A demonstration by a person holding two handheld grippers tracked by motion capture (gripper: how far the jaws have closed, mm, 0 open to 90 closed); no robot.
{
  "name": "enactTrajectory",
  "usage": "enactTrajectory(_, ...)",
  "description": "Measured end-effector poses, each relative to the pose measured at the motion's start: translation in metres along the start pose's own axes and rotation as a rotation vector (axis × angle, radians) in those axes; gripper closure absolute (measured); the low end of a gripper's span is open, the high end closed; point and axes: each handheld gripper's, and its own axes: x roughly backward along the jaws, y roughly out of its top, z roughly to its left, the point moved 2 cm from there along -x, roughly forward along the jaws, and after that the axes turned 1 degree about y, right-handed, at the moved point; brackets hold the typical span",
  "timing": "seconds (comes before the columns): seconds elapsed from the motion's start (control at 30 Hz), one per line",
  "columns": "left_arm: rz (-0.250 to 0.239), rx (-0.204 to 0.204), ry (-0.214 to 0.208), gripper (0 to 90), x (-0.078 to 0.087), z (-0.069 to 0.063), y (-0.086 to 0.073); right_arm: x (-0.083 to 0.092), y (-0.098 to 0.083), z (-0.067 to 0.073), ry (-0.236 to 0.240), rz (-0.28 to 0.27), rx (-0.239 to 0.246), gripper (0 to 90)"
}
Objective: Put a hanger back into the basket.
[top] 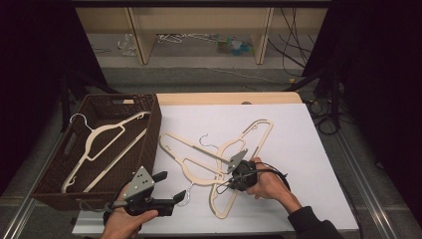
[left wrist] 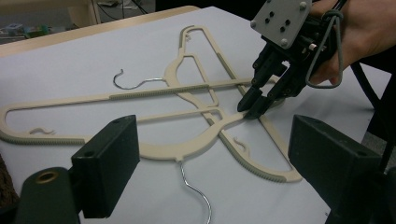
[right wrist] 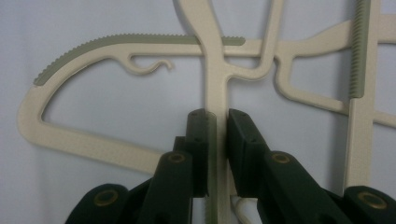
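Black two-jaw left gripper (top: 168, 186) carries a grey three-cornered plate dotted with dark screw holes, brass-ringed pivots on its arms. Right gripper (left wrist: 254, 106), same black build, trails a looped grey cable. Dark sleeve (top: 312, 225) at the right wrist.

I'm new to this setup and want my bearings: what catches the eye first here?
Two cream hangers lie crossed on the white table, and the right gripper has its fingers shut on a bar of one. The left gripper hovers open at the near-left, beside a dark wicker basket holding a third hanger.
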Motion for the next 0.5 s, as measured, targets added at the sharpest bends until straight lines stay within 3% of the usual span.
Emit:
enactTrajectory(0.1, 0.008, -0.006, 0.009, 16.4, 0.0, 0.001, 0.0, 0.004, -0.002, 0.0, 0.008, 0.014, 0.001, 79.5)
enactTrajectory(0.3, 0.016, -0.025, 0.002, 16.6, -0.002, 0.001, 0.001, 0.02, -0.006, -0.002, 0.049, -0.013, -0.001, 79.5)
enactTrajectory(0.5, 0.059, -0.05, 0.0, 20.2, -0.011, 0.003, -0.001, 0.035, -0.014, -0.005, 0.081, -0.028, -0.001, 79.5)
